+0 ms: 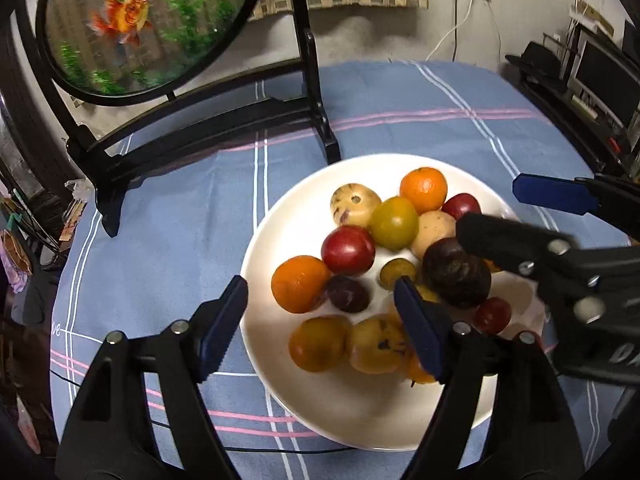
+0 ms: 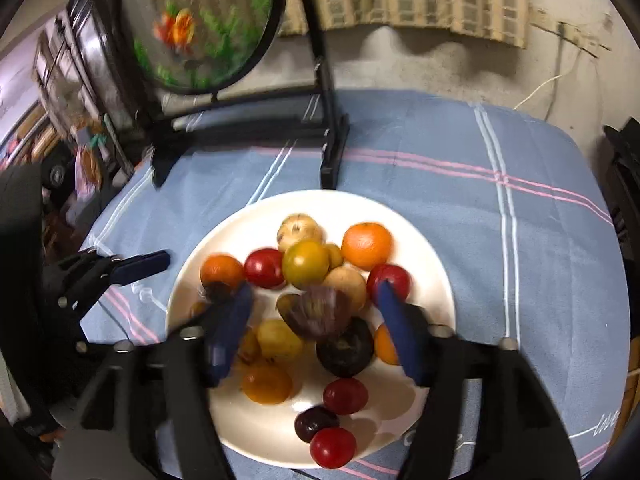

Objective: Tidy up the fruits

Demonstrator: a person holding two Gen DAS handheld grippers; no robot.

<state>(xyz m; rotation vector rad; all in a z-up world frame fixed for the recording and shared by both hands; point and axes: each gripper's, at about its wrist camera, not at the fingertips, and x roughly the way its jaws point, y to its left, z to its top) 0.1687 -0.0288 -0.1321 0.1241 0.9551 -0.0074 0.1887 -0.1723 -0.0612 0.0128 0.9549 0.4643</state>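
On the blue striped tablecloth [image 1: 380, 92] a white plate [image 1: 280, 216] is seen, piled with small fruits: oranges, red plums, yellow-green fruits and dark purple ones. Both grippers are held over the pile. The left gripper [image 1: 320, 326] is shown with its jaws wide apart and nothing between the pads; one finger hangs outside the plate's rim, the other over the fruit. The right gripper [image 2: 316, 328] is likewise spread wide, and a blurred dark purple fruit [image 2: 320, 312] is seen between its fingers, clear of both pads; whether it is falling or already resting on the pile cannot be told from the blur.

The fruits are judged to be light, round and smooth-skinned, so they are likely to roll or slip out of a pinch that is off-centre. An orange [image 1: 300, 284] is expected to be firm enough for a plain grip across its widest part. The red plum [image 1: 348, 250] and the other small ones are judged softer and easily bruised, so a gentle squeeze across the middle is advised. Fruits packed against neighbours are best approached from above, with one pad slid into a gap on each side, since a nudged fruit may set others rolling toward the rim.
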